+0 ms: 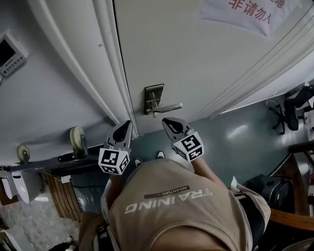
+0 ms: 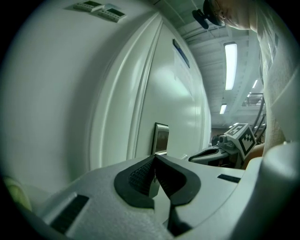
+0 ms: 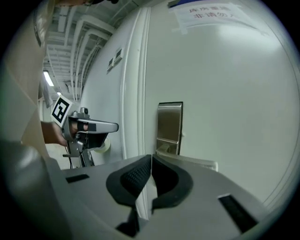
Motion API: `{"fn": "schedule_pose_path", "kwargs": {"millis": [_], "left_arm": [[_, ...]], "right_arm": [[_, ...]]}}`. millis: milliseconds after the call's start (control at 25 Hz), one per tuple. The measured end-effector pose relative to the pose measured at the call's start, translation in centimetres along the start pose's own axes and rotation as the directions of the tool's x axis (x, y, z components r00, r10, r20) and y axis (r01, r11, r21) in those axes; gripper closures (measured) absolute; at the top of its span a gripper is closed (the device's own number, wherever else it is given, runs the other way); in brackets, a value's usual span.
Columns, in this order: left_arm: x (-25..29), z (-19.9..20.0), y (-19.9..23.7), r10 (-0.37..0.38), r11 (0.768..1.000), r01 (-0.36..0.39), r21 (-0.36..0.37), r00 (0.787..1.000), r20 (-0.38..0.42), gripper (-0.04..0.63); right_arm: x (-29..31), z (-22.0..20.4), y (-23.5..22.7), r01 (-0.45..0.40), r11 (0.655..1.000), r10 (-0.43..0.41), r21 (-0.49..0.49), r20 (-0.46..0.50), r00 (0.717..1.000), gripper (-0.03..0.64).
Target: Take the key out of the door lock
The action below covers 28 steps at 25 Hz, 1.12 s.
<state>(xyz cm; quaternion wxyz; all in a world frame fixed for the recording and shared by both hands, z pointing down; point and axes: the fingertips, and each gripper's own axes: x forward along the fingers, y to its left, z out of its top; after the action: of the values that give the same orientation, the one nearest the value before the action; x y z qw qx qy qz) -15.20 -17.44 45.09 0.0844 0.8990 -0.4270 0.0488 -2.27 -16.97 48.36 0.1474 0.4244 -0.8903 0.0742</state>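
The white door (image 1: 196,59) carries a steel lock plate (image 1: 153,98) with a lever handle (image 1: 169,107) pointing right. I cannot make out a key on the lock in any view. My left gripper (image 1: 125,125) hovers just below and left of the plate, over the door frame, jaws shut and empty. My right gripper (image 1: 168,121) sits just under the lever, also shut with nothing held. In the left gripper view the pads (image 2: 143,176) meet in front of the plate (image 2: 161,138). In the right gripper view the shut gripper (image 3: 151,161) points at the plate (image 3: 169,124) and lever (image 3: 190,162).
A paper notice (image 1: 245,12) is taped high on the door. A wall panel (image 1: 10,51) is mounted at far left. A wheeled cart (image 1: 76,139) stands by the wall at the left, and an office chair (image 1: 294,110) at the right.
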Motion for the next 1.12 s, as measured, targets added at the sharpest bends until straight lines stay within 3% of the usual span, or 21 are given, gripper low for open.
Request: {"fn": "schedule_pose_path", "kwargs": {"millis": [160,320,560,760,1120], "left_arm": [[-0.4,-1.6,-0.5,0.007,0.999,-0.008,-0.041,1.0,-0.019,0.586],[-0.8,-3.4,-0.9,0.003,0.997,-0.007,-0.076,0.998,-0.055,0.586],[-0.9,-5.7,-1.4,-0.003,0.994,-0.008,-0.109,0.995,-0.096,0.586],[-0.6,-4.8,-1.8,-0.001,0.996,-0.007,-0.091,0.996,-0.084,0.586],[-0.5,-3.0,-2.7,-0.007,0.999,0.005,-0.045,0.998,-0.056,0.586]], "right_arm": [[-0.1,-1.3,-0.4,-0.022,0.993,0.022,0.116,-0.004,1.0,0.603],[0.3,-2.6,-0.3,-0.014,0.994,0.02,0.109,-0.051,0.999,0.603],[1.5,-4.3,-0.1,-0.011,0.982,0.027,0.19,-0.082,0.996,0.603],[2.0,-4.7,0.0,-0.036,0.979,0.054,0.202,-0.088,0.995,0.603],[3.5,-7.8,-1.1,-0.004,0.987,0.03,0.16,-0.16,0.987,0.602]]}}
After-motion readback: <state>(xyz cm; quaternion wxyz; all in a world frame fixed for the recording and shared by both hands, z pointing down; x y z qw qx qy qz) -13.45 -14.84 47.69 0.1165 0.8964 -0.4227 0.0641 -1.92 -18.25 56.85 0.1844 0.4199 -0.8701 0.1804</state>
